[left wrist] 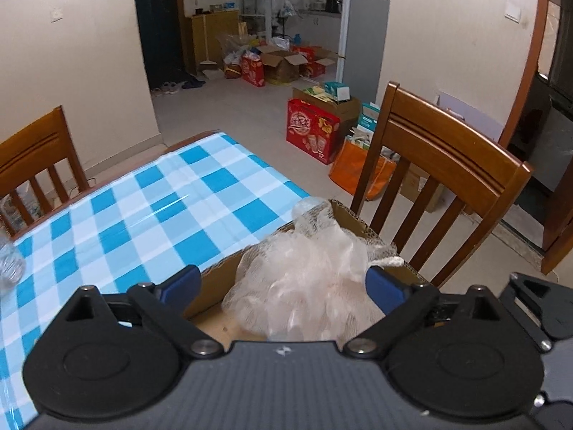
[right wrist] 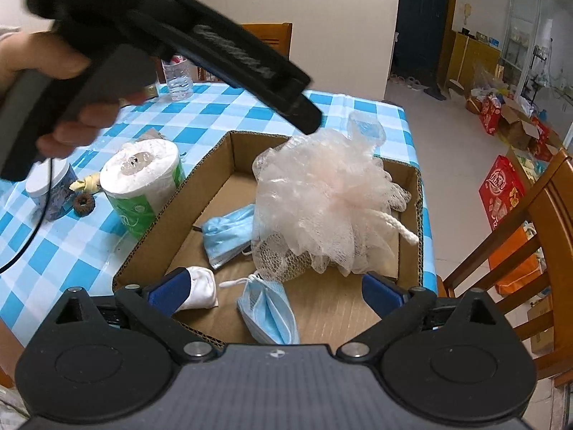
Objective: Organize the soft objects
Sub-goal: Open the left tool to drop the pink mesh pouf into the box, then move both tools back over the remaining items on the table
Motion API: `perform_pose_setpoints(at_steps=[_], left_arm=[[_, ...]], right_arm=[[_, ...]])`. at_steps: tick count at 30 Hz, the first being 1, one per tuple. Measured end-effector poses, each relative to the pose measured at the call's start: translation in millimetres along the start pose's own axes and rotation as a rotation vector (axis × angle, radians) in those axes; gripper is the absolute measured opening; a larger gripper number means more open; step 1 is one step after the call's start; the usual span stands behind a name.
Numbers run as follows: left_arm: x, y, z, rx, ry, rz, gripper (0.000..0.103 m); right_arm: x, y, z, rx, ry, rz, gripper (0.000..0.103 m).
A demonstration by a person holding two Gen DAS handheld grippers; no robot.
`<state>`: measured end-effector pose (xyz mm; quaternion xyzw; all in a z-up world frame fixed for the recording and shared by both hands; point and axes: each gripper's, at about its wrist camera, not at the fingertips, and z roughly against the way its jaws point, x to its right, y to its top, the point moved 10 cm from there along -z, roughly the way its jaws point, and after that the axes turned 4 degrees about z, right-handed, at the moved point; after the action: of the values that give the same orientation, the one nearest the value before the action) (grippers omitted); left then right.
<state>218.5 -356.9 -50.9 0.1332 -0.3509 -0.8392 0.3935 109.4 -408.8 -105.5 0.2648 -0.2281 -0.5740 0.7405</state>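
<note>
Left gripper (left wrist: 283, 286): jaws spread wide, blue pads either side of the bath pouf (left wrist: 304, 286) but not pressing it; nothing held. Judged a release, with the tool poised over the box for the drop.

Right gripper (right wrist: 275, 292): jaws likewise wide, empty, hovering at the near wall of the box; apparently standing by for the next pick.

Bath pouf (right wrist: 322, 208): pale pink mesh with a white cord, resting in the far right part of the cardboard box (right wrist: 150, 240), its netting piled above the rim.

Box contents, other: one blue face mask (right wrist: 229, 234) folded at centre beside the pouf; a second face mask (right wrist: 270, 310) near the front; a white cloth bundle (right wrist: 202, 286) in the near left corner, just beside the right gripper's left pad. All soft, hence gathered here.

Outside the box, on the checked tablecloth (right wrist: 89, 251): toilet paper roll (right wrist: 141, 182) touching the left wall, probably a soft item awaiting collection; brown hair tie (right wrist: 84, 204); a small tin (right wrist: 50, 188); a water bottle (right wrist: 177, 80) further back.
</note>
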Motion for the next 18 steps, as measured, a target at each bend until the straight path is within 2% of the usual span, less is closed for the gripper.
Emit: perform_pose_setpoints(at_steps=[10, 18], left_arm=[[-17, -40, 50, 0.025, 0.049, 0.056, 0.100], [-48, -88, 85, 0.019, 0.125, 0.042, 0.100]], right_arm=[[-17, 4, -1, -0.001, -0.009, -0.009, 0.103], [-49, 7, -3, -0.028, -0.029, 0.007, 0.103]])
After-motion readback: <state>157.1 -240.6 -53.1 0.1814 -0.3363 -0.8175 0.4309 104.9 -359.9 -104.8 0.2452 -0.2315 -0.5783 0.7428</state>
